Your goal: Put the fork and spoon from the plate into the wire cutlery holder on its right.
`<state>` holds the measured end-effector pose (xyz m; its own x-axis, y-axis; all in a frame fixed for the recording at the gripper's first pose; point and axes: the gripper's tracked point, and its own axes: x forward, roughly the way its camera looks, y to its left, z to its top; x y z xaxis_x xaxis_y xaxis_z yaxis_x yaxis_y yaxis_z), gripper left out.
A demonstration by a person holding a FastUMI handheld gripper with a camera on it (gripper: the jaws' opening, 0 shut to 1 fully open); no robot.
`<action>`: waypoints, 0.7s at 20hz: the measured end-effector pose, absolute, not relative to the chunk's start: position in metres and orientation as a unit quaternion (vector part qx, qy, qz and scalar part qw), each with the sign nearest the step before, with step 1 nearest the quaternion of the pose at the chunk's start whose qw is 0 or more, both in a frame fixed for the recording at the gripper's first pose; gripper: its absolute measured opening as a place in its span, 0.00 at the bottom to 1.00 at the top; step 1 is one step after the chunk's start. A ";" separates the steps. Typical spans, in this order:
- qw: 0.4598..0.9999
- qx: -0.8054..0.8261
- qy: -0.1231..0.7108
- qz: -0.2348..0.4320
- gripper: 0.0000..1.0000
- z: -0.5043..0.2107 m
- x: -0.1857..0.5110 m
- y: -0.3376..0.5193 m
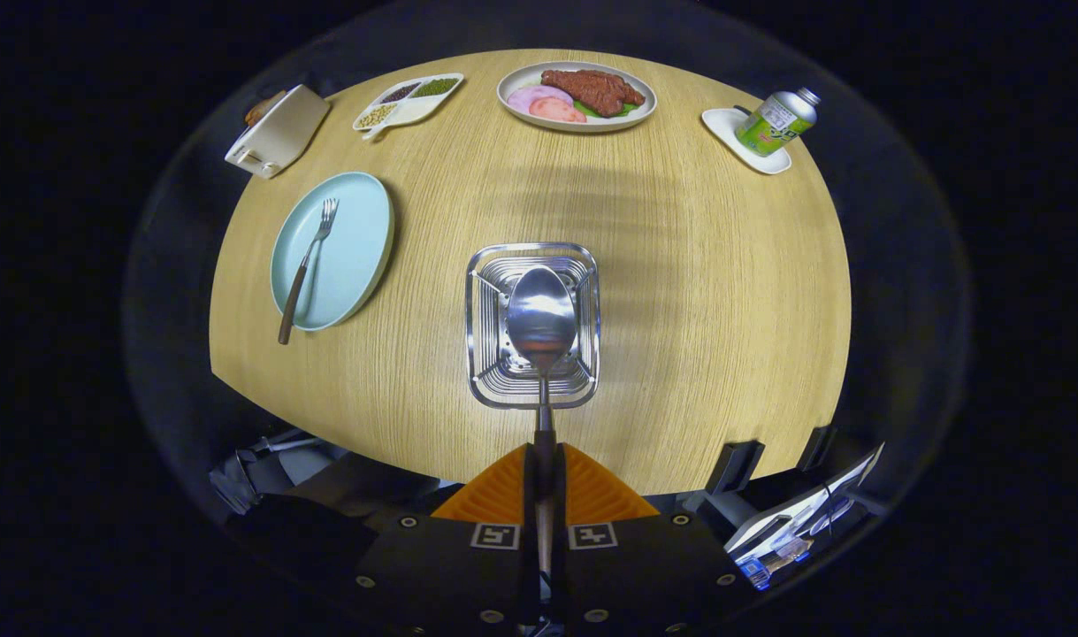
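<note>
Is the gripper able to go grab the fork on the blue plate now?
Probably not yet: the gripper is shut on the spoon, held over the wire cutlery holder. The fork itself lies uncovered on the plate.

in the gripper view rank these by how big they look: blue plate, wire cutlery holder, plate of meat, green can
1. blue plate
2. wire cutlery holder
3. plate of meat
4. green can

The first two look close, and the holder lies nearer the camera. The fingers are shut on the spoon over the holder.
</note>
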<state>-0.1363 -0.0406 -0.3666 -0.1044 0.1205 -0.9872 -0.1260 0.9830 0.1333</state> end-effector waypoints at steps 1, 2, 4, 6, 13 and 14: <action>0.666 -0.002 0.740 0.090 0.06 -0.369 -0.135 -0.042; 0.664 0.004 0.742 0.089 0.06 -0.369 -0.133 -0.040; 0.670 0.015 0.737 0.086 0.08 -0.368 -0.126 -0.040; 0.684 0.018 0.725 0.080 0.10 -0.362 -0.115 -0.045; 0.725 0.022 0.685 0.066 0.17 -0.338 -0.087 -0.052; 0.732 0.030 0.677 0.066 0.17 -0.331 -0.083 -0.050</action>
<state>-0.0833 -0.0500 -0.3314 0.0737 0.1369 -0.9878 -0.0553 0.9896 0.1330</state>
